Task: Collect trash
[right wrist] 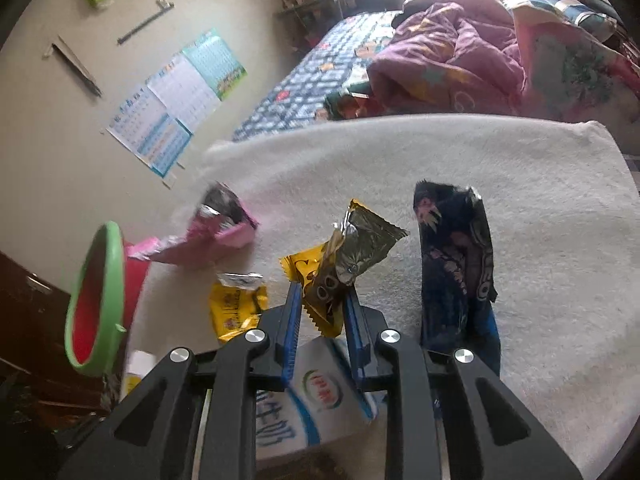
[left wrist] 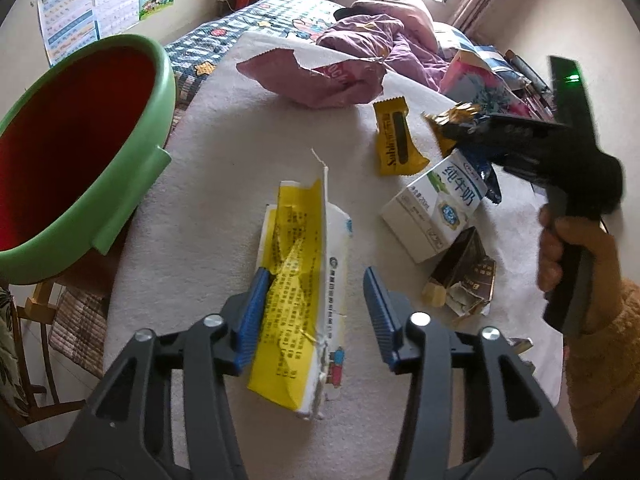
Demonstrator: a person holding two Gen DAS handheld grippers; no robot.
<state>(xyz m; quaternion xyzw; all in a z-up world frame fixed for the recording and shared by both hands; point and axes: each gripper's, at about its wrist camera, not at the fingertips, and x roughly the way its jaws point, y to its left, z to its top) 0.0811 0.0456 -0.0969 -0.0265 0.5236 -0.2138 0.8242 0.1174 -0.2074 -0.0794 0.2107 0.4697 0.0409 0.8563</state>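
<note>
My left gripper (left wrist: 316, 300) is open, its blue pads on either side of a flattened yellow and white carton (left wrist: 298, 292) lying on the white towel (left wrist: 208, 184). My right gripper (right wrist: 322, 300) is shut on a dark gold snack wrapper (right wrist: 348, 264) and holds it above the towel; it also shows in the left wrist view (left wrist: 456, 118). The green basin with a red inside (left wrist: 72, 152) stands at the left edge, also in the right wrist view (right wrist: 96, 300).
On the towel lie a pink bag (left wrist: 316, 76), a yellow wrapper (left wrist: 396, 140), a white milk carton (left wrist: 436, 208), a crushed brown carton (left wrist: 464, 280) and a dark blue wrapper (right wrist: 456, 264). A bed with purple bedding (right wrist: 444, 60) is behind.
</note>
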